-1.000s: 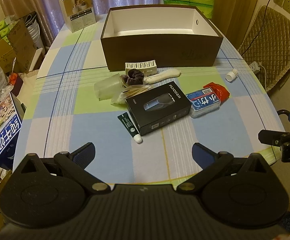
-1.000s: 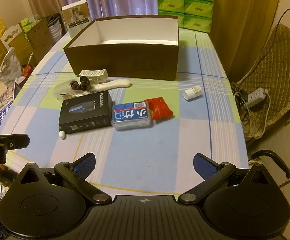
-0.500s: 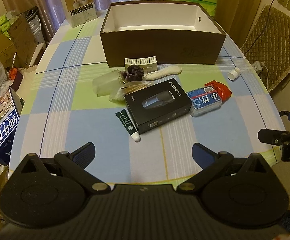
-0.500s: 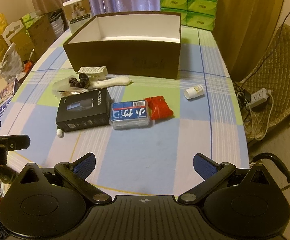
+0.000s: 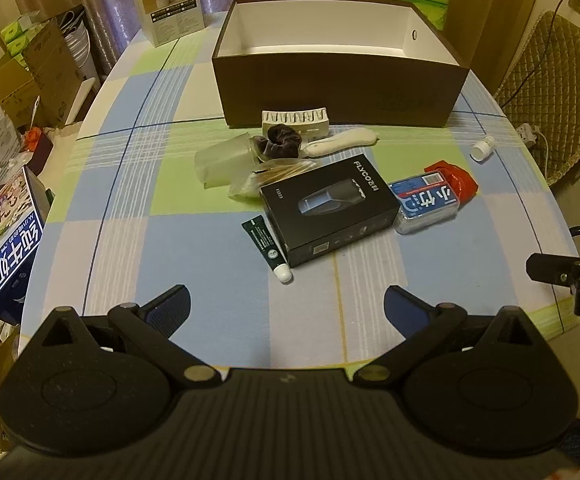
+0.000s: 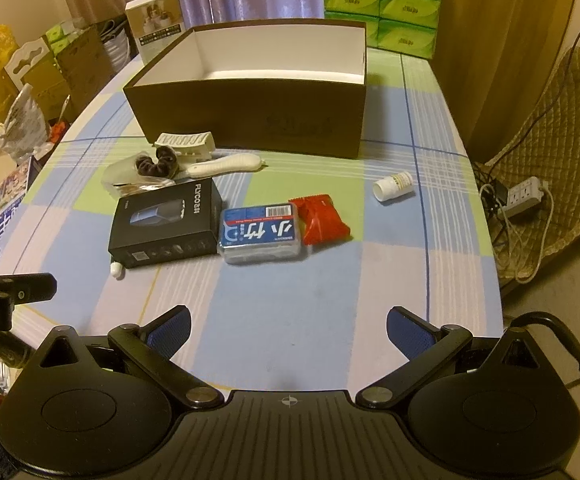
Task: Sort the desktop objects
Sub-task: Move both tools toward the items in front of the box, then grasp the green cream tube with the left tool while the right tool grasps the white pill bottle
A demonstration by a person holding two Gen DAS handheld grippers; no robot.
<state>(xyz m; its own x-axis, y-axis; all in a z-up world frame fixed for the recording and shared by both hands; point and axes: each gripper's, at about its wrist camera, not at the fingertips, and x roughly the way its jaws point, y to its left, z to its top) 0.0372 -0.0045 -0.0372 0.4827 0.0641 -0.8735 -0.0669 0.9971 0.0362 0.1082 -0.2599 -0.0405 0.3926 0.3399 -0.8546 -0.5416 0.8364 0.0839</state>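
Note:
An open brown box [image 5: 337, 92] [image 6: 250, 120] with a white inside stands at the back of the checked table. In front of it lie a black shaver box [image 5: 329, 208] [image 6: 166, 220], a blue-labelled clear case [image 5: 425, 204] [image 6: 260, 234], a red packet [image 5: 455, 176] [image 6: 321, 220], a green tube [image 5: 266, 244], a dark scrunchie [image 5: 284, 140] [image 6: 158, 162], a white comb-like piece [image 5: 295, 120] [image 6: 186, 142] and a small white bottle [image 5: 481, 148] [image 6: 393, 186]. My left gripper [image 5: 286, 310] and right gripper [image 6: 288, 330] hover open over the near edge, holding nothing.
A clear plastic cup [image 5: 222, 160] and a plastic bag lie left of the shaver box. A white carton [image 5: 166, 2] stands at the table's far left corner. Green tissue packs [image 6: 381, 0] are stacked behind. A quilted chair [image 6: 549, 128] and a power strip [image 6: 523, 196] are at the right.
Both grippers have moved slightly forward and up over the table; the objects look a little nearer. Nothing on the table has moved.

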